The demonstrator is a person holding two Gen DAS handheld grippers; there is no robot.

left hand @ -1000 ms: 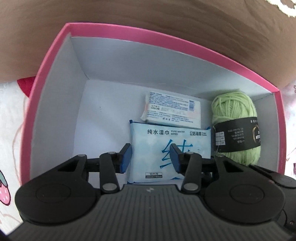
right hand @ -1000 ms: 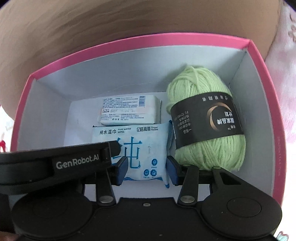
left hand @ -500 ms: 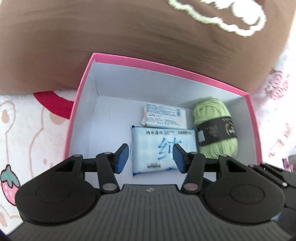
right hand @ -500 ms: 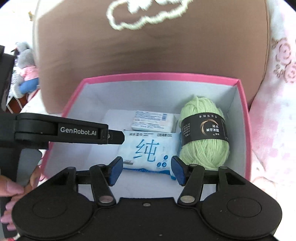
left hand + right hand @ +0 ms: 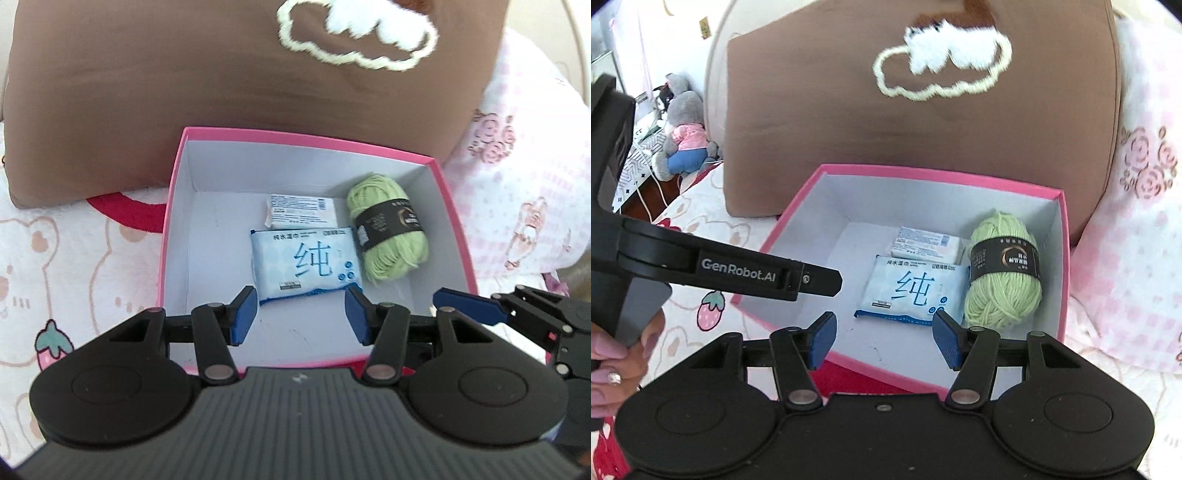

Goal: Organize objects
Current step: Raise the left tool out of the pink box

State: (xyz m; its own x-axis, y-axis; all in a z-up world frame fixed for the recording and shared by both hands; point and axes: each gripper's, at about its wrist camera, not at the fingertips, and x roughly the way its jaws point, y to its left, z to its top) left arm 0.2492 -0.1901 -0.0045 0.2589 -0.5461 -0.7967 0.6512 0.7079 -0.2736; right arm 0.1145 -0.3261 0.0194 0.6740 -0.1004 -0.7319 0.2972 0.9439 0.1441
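Left wrist view: the left gripper (image 5: 301,319) hangs above the near edge of the pink box (image 5: 177,206), pointed forward and down, its blue-padded jaws spread wide with nothing between them. Inside the box, the blue wet-wipes pack (image 5: 304,266) lies flat on the floor, the white tissue pack (image 5: 301,210) touches its far edge, and the green yarn ball (image 5: 388,236) lies just beside both on the right. The right gripper's blue fingertips (image 5: 467,306) reach in from the right, over the box's near right corner. A brown pillow (image 5: 221,74) stands behind the box.

Right wrist view: the right gripper (image 5: 884,339) also sits above the box's near rim (image 5: 886,369), jaws parted and empty (the wipes pack (image 5: 910,291) lies beyond them, untouched). The left gripper's black body (image 5: 738,271) crosses from the left, held by the person's left hand (image 5: 613,365). The yarn (image 5: 1003,277) rests against the right wall, tissue pack (image 5: 925,242) behind the wipes. A grey plush toy (image 5: 681,136) sits far left.
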